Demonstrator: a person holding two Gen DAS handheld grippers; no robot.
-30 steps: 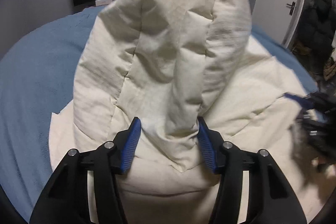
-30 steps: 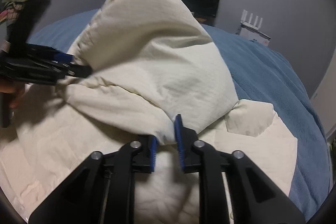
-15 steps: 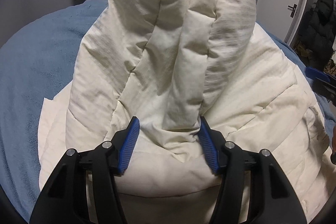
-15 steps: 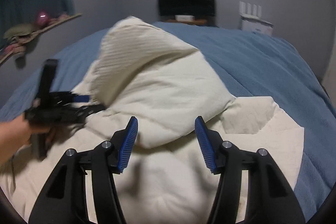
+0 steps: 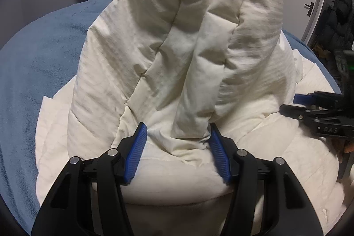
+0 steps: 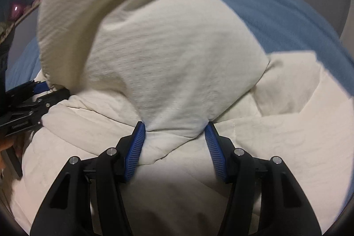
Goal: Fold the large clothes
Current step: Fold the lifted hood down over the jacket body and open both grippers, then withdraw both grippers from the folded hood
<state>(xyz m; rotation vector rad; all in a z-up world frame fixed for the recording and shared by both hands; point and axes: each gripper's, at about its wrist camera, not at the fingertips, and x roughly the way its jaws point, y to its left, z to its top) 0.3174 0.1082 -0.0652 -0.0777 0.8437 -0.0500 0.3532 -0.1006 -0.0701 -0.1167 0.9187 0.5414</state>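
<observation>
A cream padded coat (image 5: 188,48) is lying heaped on a blue bed (image 5: 44,48), and you are working on it with both hands.

Your left gripper (image 5: 178,136) is clamping a thick gather of the coat between its blue pads. From that grip, a tall, puffy fold is rising up and away ahead of the gripper, with long creases running through it. Under the gripper, more of the coat is spreading flat across the bed.

Your right gripper (image 6: 174,132) is standing released, its jaws held apart. A lower edge of the raised fold is sitting between the pads and touching both tips, but the pads are not visibly squeezing it. Ahead of this gripper the same fold is looming as a smooth, rounded hump. A flat panel of the coat is lying beyond it to the right. Your left gripper is showing at the left edge of this view, close against the fold.

Judging from this, the fold is only partly made. One section of the coat is being lifted over the rest, and it is not yet lying flat. The layers underneath are looking rumpled rather than squared. What seems left: closing the right gripper on its edge, laying the raised section down, smoothing it, and then making any further folds. No neat, finished bundle is showing yet.
</observation>
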